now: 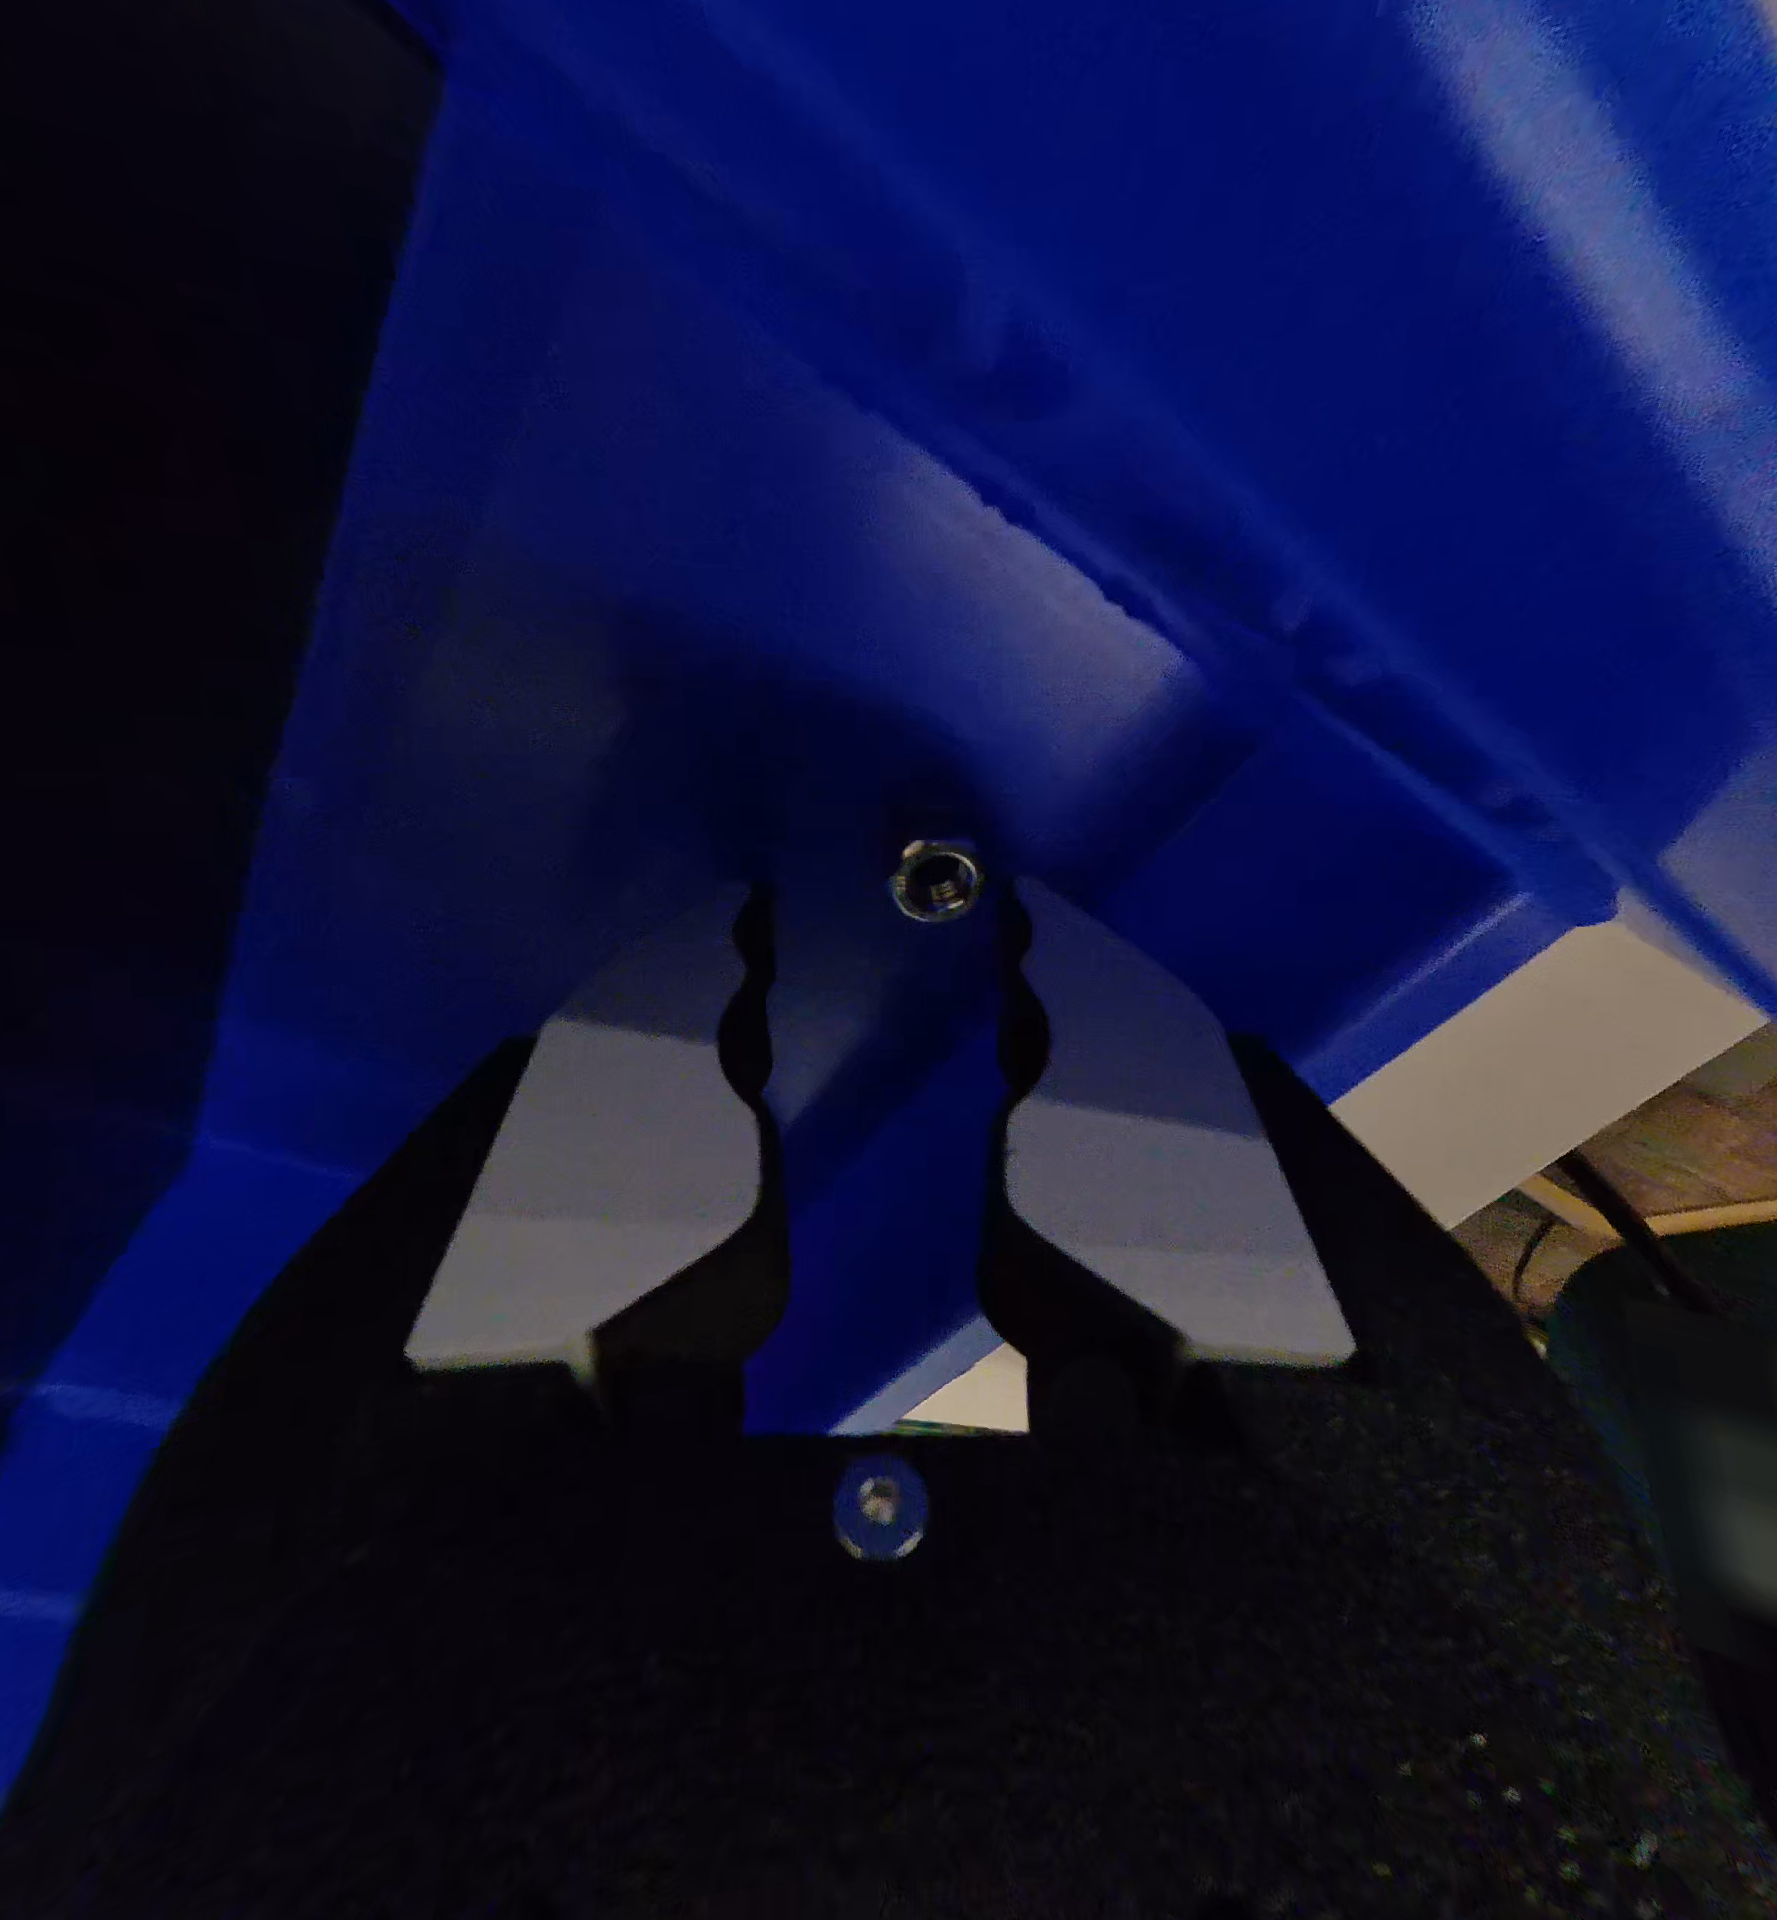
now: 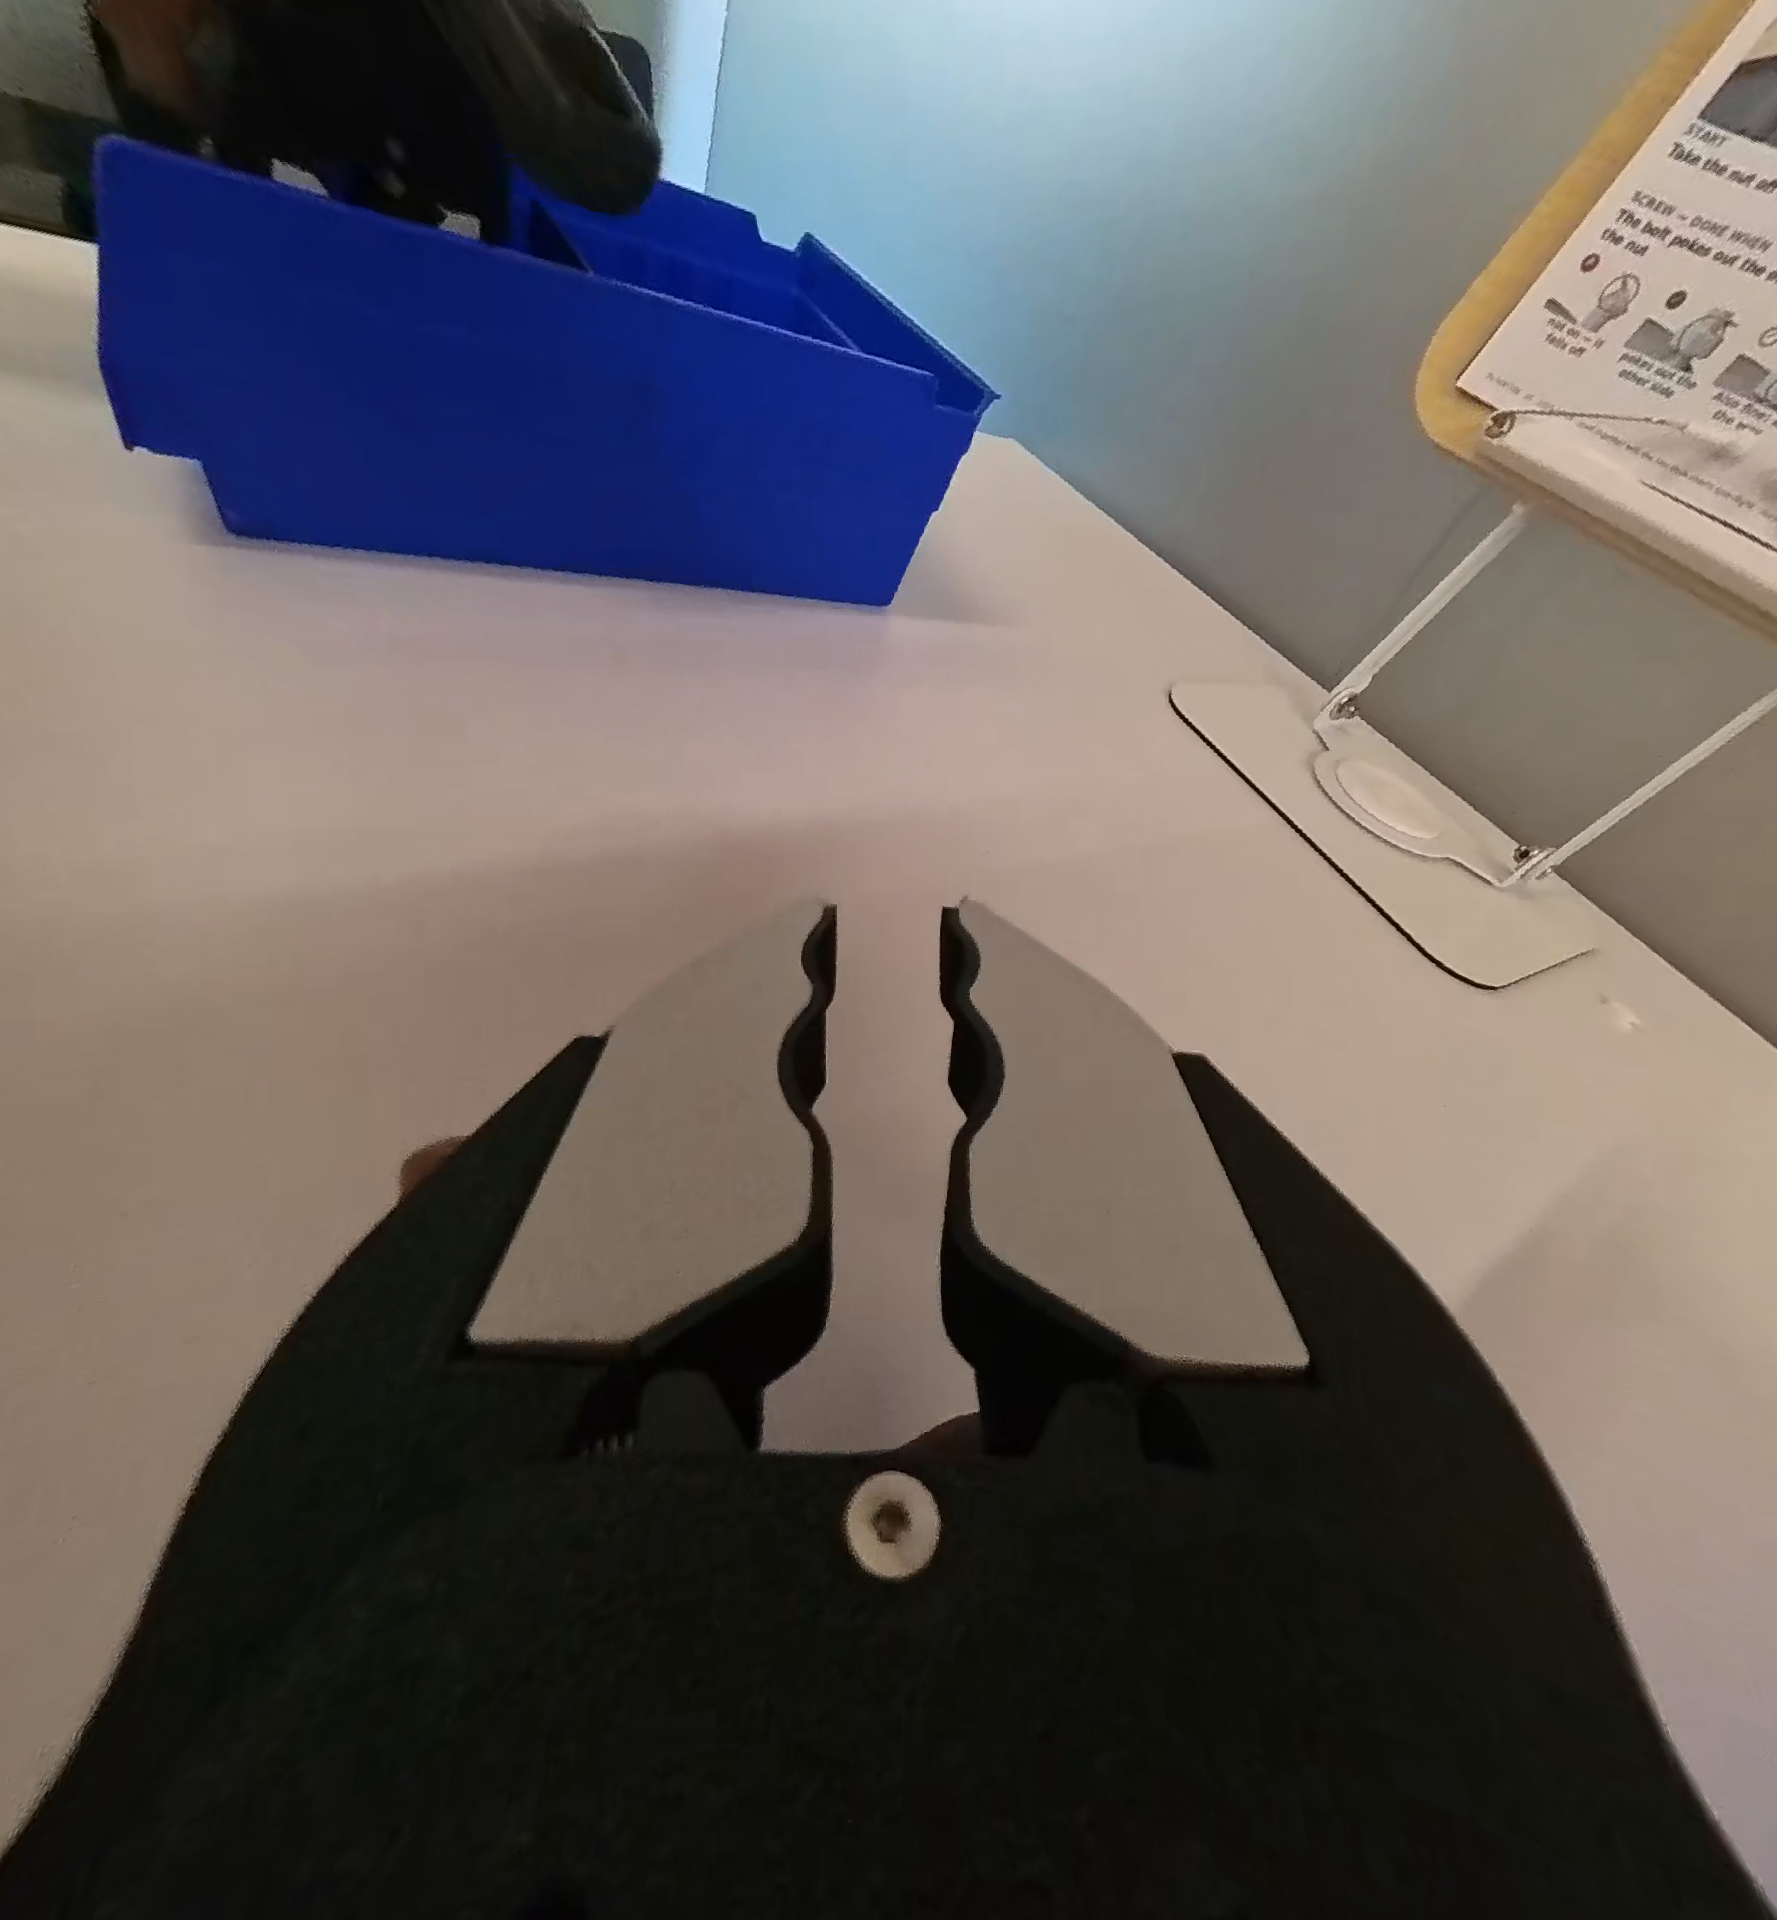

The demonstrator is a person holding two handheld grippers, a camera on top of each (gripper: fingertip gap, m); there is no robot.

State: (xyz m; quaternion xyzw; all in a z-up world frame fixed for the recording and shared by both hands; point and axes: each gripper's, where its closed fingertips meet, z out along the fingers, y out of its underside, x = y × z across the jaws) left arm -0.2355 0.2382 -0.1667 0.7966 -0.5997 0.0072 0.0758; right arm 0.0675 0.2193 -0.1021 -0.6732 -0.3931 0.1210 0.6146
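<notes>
a small silver nut [image 1: 934, 881] lies in the blue bin [image 1: 863, 416], bore facing the camera, between the released left gripper [image 1: 884, 904] fingertips; right gripper [image 2: 889, 920] gapes bare above the white table [image 2: 448, 779].

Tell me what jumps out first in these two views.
The blue plastic bin on the white table dominates; the left gripper reaches into it, fingers apart around a small metal nut lying on the blue floor. The right gripper hangs over bare table with nothing between its open fingers. A printed sheet on a stand sits at the table's right edge.
</notes>
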